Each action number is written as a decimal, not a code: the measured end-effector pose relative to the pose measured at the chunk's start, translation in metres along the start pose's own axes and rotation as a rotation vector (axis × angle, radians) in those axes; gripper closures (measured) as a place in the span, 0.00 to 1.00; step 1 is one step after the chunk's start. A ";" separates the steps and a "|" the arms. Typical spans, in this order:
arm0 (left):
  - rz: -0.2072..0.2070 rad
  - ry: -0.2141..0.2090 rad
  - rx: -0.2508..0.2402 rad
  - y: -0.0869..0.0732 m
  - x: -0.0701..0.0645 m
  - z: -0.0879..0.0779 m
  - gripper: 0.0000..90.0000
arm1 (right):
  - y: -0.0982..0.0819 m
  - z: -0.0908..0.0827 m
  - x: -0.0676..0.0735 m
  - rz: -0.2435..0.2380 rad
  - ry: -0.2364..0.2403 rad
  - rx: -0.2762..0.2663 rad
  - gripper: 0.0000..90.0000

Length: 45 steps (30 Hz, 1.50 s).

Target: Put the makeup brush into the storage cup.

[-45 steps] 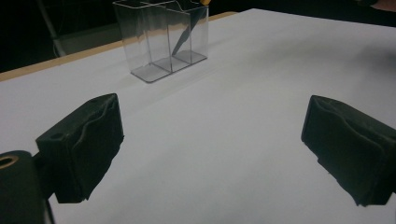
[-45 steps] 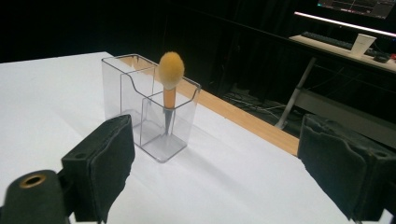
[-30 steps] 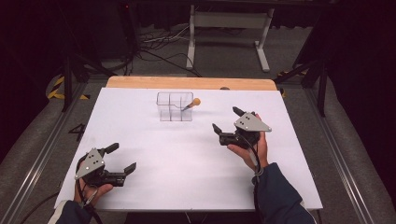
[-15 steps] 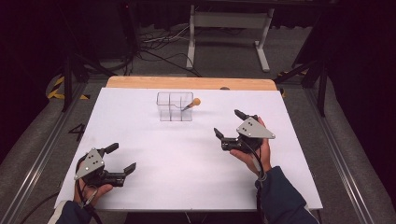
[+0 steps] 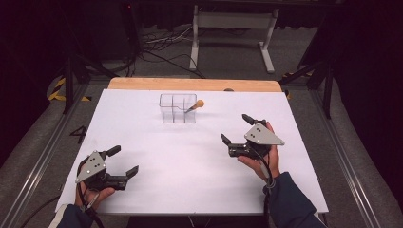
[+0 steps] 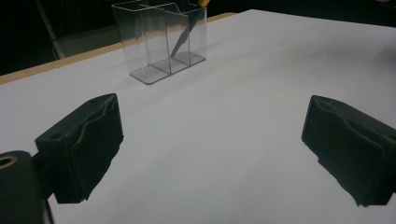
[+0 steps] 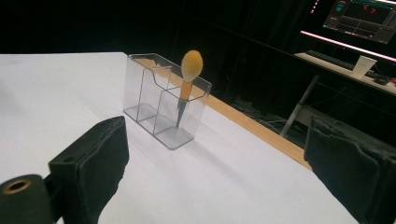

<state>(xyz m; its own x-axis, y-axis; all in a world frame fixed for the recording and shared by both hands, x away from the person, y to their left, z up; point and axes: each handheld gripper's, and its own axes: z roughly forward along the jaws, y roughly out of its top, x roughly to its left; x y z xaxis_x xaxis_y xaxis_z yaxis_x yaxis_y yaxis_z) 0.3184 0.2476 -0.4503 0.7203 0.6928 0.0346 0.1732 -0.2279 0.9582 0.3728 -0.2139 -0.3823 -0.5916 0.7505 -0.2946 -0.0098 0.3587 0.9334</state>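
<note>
Clear plastic makes the organizer [image 5: 178,108] hard to read from above; its dividers blur together. I see a brush [image 7: 189,79] standing tilted in its right-end compartment, yellow head above the rim, tip dim behind the wall. My left gripper [image 5: 121,161] rests near the table's [image 5: 190,190] front left, jaws wide apart, empty. My right gripper [image 5: 236,128] sits well right of the organizer, also spread, holding nothing. I can read no writing anywhere.

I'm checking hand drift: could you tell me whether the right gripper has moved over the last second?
Yes: the right gripper has drawn back toward the person, farther from the clear organizer.
</note>
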 end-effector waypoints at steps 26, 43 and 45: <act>0.003 -0.003 0.007 0.000 0.000 0.001 0.07 | -0.019 -0.031 -0.007 -0.026 -0.011 0.015 0.06; 0.008 -0.001 0.005 0.000 0.000 0.001 0.07 | -0.037 -0.050 -0.013 -0.022 -0.025 0.040 0.07; 0.010 0.002 0.007 0.000 0.000 0.000 0.07 | -0.040 -0.052 -0.014 -0.026 -0.032 0.045 0.07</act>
<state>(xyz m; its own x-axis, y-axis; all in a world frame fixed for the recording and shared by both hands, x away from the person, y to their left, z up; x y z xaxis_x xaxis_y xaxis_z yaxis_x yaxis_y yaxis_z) 0.3186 0.2470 -0.4501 0.7205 0.6920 0.0447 0.1707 -0.2395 0.9558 0.3396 -0.2673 -0.4055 -0.5656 0.7577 -0.3255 0.0121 0.4022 0.9154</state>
